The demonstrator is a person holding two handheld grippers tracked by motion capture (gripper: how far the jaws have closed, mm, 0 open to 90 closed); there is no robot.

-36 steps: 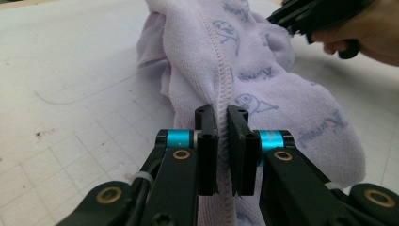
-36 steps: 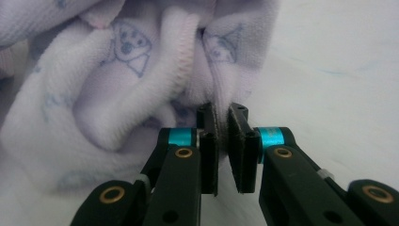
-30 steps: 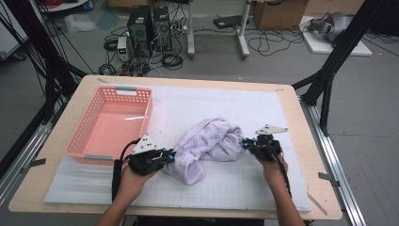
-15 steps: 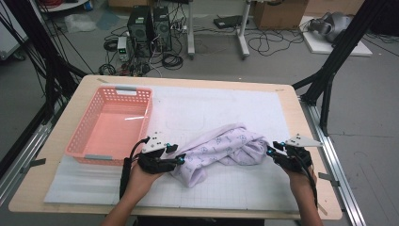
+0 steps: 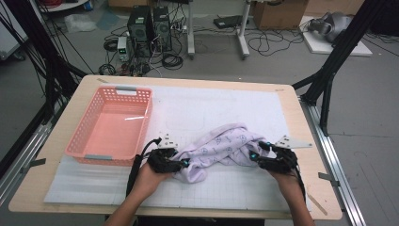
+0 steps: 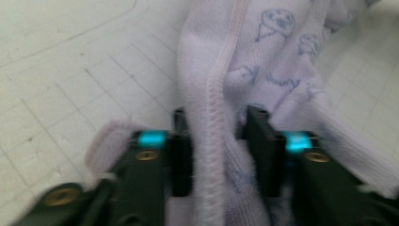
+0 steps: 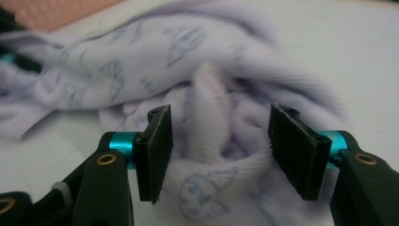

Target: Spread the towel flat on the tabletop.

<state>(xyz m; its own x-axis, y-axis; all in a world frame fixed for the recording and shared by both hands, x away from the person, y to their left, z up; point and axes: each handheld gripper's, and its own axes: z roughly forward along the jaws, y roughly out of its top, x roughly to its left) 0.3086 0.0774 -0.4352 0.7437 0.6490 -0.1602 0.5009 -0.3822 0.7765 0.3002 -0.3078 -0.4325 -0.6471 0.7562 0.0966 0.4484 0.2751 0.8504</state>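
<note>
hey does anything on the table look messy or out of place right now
Only the lilac printed garment: it lies bunched and twisted on the white mat instead of flat, stretched between the left gripper and right gripper. The pink basket sits squarely at the left with nothing in it. Nothing looks spilled or damaged.
</note>
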